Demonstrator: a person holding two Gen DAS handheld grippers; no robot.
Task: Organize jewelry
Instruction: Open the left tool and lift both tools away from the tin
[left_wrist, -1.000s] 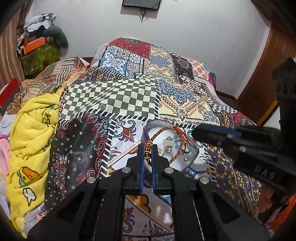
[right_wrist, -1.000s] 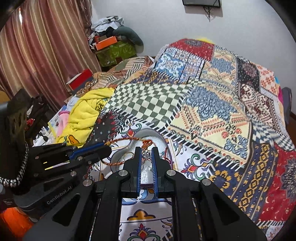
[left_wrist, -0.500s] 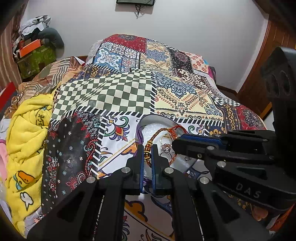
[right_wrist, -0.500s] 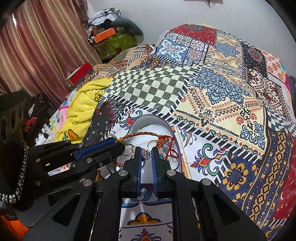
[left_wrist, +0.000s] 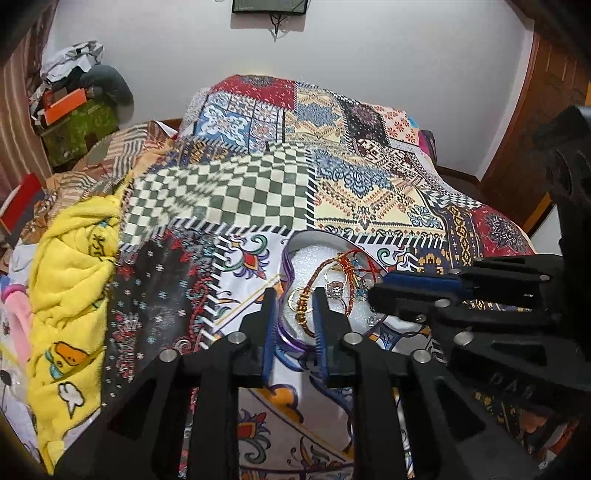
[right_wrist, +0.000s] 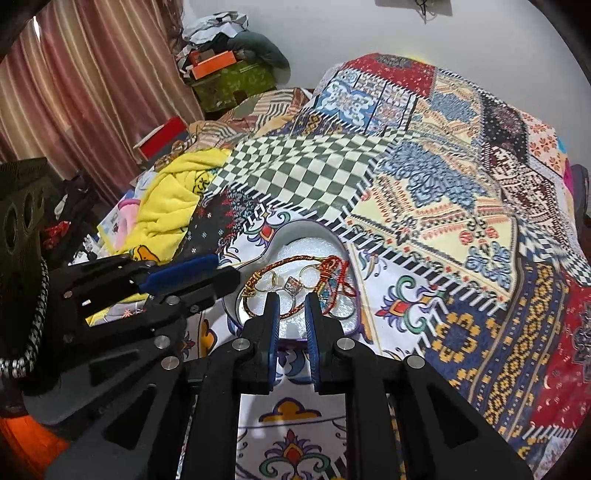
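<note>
A heart-shaped box (left_wrist: 295, 245) with a purple rim lies on a patchwork bedspread (left_wrist: 236, 192), near the bed's near edge. On its white padding sit a red and gold cord bracelet (right_wrist: 280, 264), a ring with a clear stone (right_wrist: 291, 285) and a thin gold ring (right_wrist: 309, 275), all tangled close together.

The left gripper (left_wrist: 293, 295) is parted, its blue-lined fingers (left_wrist: 269, 321) straddling the box's left rim, with a beaded stretch of the bracelet between them; nothing is pinched. The right gripper (right_wrist: 291, 301) is likewise parted, fingers poised over the box's near side just below the stone ring, and I cannot tell whether they touch the cord.

A yellow towel (left_wrist: 70, 280) is bunched at the bed's left edge
</note>
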